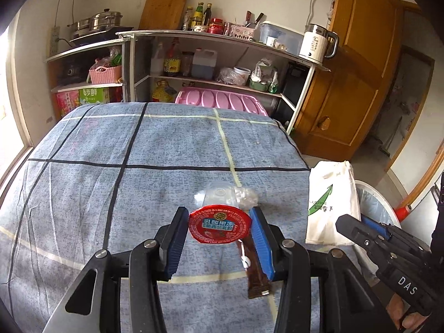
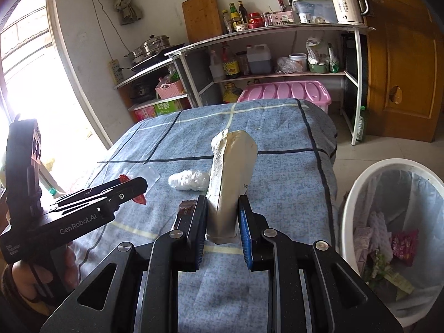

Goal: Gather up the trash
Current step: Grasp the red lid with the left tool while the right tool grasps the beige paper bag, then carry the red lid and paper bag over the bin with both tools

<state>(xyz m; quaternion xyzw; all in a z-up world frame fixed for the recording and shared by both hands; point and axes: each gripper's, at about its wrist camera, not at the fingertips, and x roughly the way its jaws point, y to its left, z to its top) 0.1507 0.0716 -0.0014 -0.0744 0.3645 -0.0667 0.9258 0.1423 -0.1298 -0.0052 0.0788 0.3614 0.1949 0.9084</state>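
My left gripper (image 1: pixel 219 226) is shut on a clear jelly cup with a red lid (image 1: pixel 219 227), held above the blue checked cloth (image 1: pixel 138 188). A brown snack wrapper (image 1: pixel 255 274) lies on the cloth under it. A crumpled clear plastic bag (image 1: pixel 245 195) lies just beyond. My right gripper (image 2: pixel 222 211) is shut on a white paper bag (image 2: pixel 231 177), held upright over the cloth; the bag also shows in the left wrist view (image 1: pixel 331 202). The white trash bin (image 2: pixel 360 194), lined and holding wrappers, stands on the floor to the right.
Shelves (image 2: pixel 277 30) with bottles, pots and a kettle (image 2: pixel 348 0) stand behind the table. A pink bin (image 2: pixel 288 90) sits under them. A wooden door (image 2: pixel 402 69) is at the right. A bright window is at the left.
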